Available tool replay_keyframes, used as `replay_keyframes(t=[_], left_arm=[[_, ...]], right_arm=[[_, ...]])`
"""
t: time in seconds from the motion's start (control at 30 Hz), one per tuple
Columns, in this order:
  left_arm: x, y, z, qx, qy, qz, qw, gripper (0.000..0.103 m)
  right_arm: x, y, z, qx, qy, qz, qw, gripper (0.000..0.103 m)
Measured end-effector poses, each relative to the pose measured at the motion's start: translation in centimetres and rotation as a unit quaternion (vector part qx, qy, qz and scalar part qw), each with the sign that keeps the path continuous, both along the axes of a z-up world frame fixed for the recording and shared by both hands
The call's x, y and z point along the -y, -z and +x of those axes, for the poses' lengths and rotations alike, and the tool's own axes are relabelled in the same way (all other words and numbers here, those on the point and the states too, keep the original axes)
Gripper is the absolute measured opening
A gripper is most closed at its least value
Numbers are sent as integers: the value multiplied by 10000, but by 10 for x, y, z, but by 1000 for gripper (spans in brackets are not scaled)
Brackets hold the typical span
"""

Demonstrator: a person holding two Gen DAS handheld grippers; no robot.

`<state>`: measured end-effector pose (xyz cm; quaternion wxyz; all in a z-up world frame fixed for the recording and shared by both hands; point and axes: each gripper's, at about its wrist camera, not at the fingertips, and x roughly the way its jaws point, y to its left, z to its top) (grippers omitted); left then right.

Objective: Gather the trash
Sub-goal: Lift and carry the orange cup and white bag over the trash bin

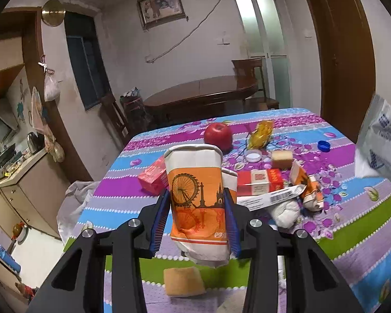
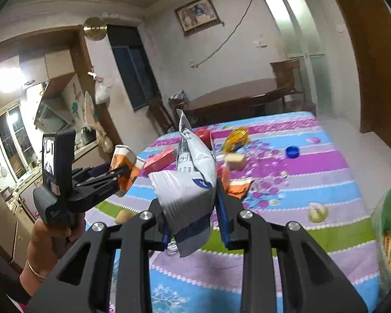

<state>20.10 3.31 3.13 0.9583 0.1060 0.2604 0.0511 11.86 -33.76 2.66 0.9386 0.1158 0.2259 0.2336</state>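
While the left hand-held gripper (image 1: 198, 224) pinches a crushed paper cup (image 1: 196, 198) and the right hand-held gripper (image 2: 193, 224) clamps a limp silver wrapper (image 2: 187, 193), either could slip onto the tabletop (image 1: 352, 234)

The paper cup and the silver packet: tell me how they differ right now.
The paper cup is orange and white with a skyline print; the silver packet is grey-white foil with blue print. The cup is a crushed tube; the packet is a flat, creased pouch. The cup sits in the left gripper, the packet in the right gripper. Both are clamped and lifted above the tablecloth.
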Motion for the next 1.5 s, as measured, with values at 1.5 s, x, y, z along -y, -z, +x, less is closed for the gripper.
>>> replay_keyframes(t=[1.5], left_arm=[[383, 45, 52, -1321, 3808, -513, 9137, 42]], right_arm=[[260, 17, -57, -987, 3735, -1105, 9157, 27]])
